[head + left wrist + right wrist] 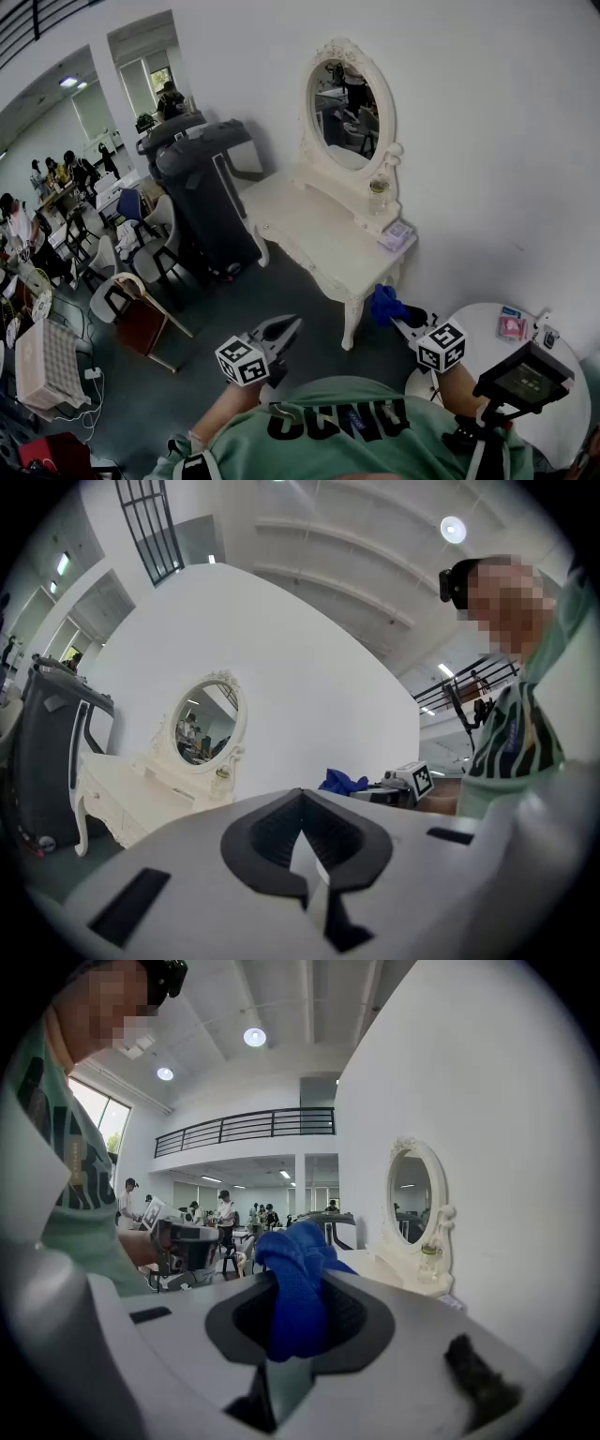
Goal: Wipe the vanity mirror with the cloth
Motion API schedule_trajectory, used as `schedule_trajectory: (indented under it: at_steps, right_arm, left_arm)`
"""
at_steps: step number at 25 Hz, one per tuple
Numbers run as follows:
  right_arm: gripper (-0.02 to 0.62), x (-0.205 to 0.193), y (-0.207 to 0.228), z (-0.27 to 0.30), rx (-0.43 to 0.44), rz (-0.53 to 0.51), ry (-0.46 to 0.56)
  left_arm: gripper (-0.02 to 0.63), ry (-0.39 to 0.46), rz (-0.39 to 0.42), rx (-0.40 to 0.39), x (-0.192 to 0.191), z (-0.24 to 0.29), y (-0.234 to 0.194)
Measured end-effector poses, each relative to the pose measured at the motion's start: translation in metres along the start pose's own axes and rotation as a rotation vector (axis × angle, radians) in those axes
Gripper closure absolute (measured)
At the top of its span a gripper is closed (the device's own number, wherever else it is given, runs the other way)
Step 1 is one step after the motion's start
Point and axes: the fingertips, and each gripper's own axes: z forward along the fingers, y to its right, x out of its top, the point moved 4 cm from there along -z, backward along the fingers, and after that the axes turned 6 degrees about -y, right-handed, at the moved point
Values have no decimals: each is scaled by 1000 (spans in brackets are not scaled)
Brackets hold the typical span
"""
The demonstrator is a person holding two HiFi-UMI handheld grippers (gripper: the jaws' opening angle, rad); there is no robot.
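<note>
A white dressing table point(309, 230) is standing against the wall in the upper centre of the head view, carrying the oval vanity mirror point(349, 105), its long axis upright. Low in the frame, well short of the glass, the right gripper point(405, 323) is clamping a bunched blue cloth point(382, 305). The mirror is lying up and slightly left of it, across the tabletop. The left gripper point(294, 325), lower centre, is pointing the same way, its jaws closed on nothing.

Left gripper point(287, 329) closed, empty — right gripper point(401, 320) clamping cloth point(383, 304), both low
</note>
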Motion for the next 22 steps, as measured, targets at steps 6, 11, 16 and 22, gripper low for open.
schedule_trajectory:
  at_steps: [6,11,16,22]
  right_arm:
    - [522,0,1,1,2,-2,2]
    - [522,0,3,-1,51,24,22]
    - [520,1,18,-10,74,38,39]
    - [520,-3,40,-26,88,32,46]
  left_arm:
    - [600,0,-1,-5,0,2,-1]
    - [600,7,5,-4,-1,8,-1]
    - [600,4,7,-1,3,27,5]
    - [600,4,14,2,4,55,15]
